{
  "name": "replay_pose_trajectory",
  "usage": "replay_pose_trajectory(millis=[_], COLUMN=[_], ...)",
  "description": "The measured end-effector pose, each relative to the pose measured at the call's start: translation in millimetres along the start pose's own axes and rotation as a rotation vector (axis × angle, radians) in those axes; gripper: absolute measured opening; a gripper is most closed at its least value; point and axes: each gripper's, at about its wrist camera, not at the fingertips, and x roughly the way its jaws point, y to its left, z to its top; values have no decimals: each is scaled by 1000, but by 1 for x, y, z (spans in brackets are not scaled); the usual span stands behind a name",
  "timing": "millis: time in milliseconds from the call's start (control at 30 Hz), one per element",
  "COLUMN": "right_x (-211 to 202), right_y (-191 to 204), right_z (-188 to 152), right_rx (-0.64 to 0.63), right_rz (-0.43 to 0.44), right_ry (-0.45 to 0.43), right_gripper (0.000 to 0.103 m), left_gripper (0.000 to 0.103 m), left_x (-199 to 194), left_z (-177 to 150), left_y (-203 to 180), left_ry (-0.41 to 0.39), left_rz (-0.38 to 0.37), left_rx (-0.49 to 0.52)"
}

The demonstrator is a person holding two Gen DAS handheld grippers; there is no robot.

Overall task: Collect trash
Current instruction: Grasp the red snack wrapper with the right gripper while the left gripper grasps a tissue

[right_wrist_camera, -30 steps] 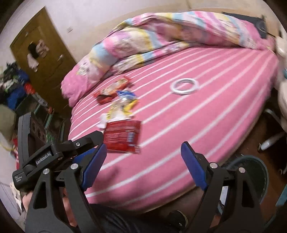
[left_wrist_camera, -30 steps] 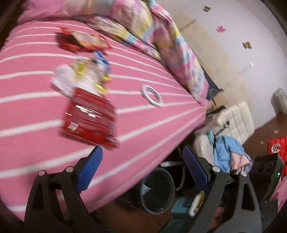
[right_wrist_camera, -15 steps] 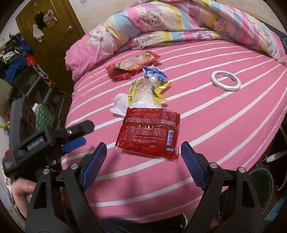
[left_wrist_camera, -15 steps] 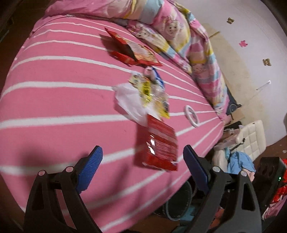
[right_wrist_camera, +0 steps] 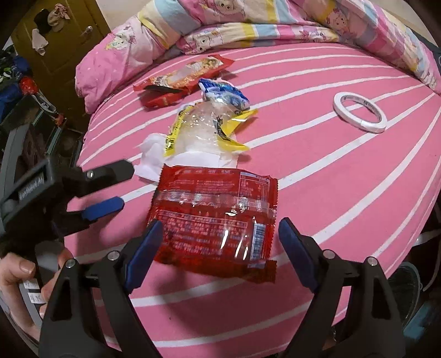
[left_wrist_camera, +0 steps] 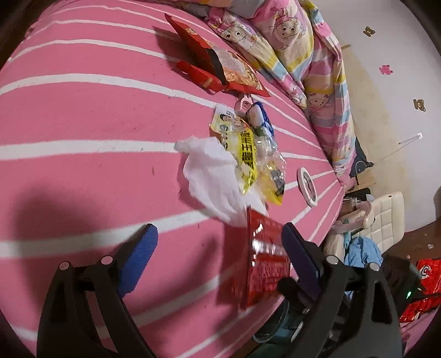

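Trash lies on a pink striped bed (right_wrist_camera: pixel 344 176). A flat red wrapper (right_wrist_camera: pixel 215 217) (left_wrist_camera: pixel 264 258) is nearest. Behind it sit a white tissue (left_wrist_camera: pixel 212 173) (right_wrist_camera: pixel 150 157), a clear yellow-edged bag (right_wrist_camera: pixel 204 129) (left_wrist_camera: pixel 248 154), a blue-white wrapper (right_wrist_camera: pixel 223 93) and a red snack bag (right_wrist_camera: pixel 182 77) (left_wrist_camera: pixel 220 68). My right gripper (right_wrist_camera: pixel 217 242) is open just above the red wrapper, its blue fingers astride the near part. My left gripper (left_wrist_camera: pixel 217 247) (right_wrist_camera: pixel 110 190) is open too, left of that wrapper, with its right finger by the wrapper's edge.
A white tape roll (right_wrist_camera: pixel 359 111) (left_wrist_camera: pixel 307 183) lies on the bed to the right. A rumpled cartoon quilt (right_wrist_camera: pixel 248 24) lines the far side. A wooden door (right_wrist_camera: pixel 63 41) stands at the left. Beyond the bed edge are a white chair (left_wrist_camera: pixel 386 217) and clothes (left_wrist_camera: pixel 361 250).
Both grippers have come down and closer to the bed, so the trash looks larger. The red wrapper now sits between the right gripper's fingers. Both stayed open.
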Motion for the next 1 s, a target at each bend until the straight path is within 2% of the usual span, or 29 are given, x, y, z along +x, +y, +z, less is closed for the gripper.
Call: replay_pose_trajectory(millis=[167, 267, 367, 400, 433, 500, 600, 633, 700, 767, 900, 1000], right_x=[14, 22, 31, 34, 35, 37, 37, 36, 35, 33, 28, 23], right_y=[-3, -3, -5, -4, -3, -1, -2, -4, -5, -6, -2, 0], right_z=[1, 1, 0, 0, 0, 1, 1, 2, 2, 3, 4, 2], right_rx=[1, -5, -4, -6, -14, -27, -36, -38, -36, -41, -39, -32], right_rz=[-9, -12, -8, -7, -9, -15, -39, -48, -42, -33, -28, -20], right_ry=[1, 7, 14, 12, 9, -1, -13, -16, -18, -24, -41, -52], right_gripper=[85, 85, 84, 83, 81, 74, 54, 44, 35, 26, 20, 18], left_gripper=[87, 86, 82, 76, 72, 60, 45, 41, 20, 16, 9, 8], left_x=[13, 20, 30, 34, 39, 44, 44, 43, 43, 45, 42, 37], left_z=[14, 19, 19, 18, 18, 18, 22, 24, 25, 25, 21, 18], left_y=[1, -4, -19, -25, -31, -34, -30, -27, -22, -18, -16, -12], left_ry=[-14, -22, -19, -19, -19, -18, -29, -31, -18, -5, 11, 18], left_rz=[-1, 27, 105, 146, 189, 211, 209, 202, 177, 155, 140, 117], left_rx=[-15, 9, 92, 131, 174, 199, 175, 161, 138, 109, 83, 55])
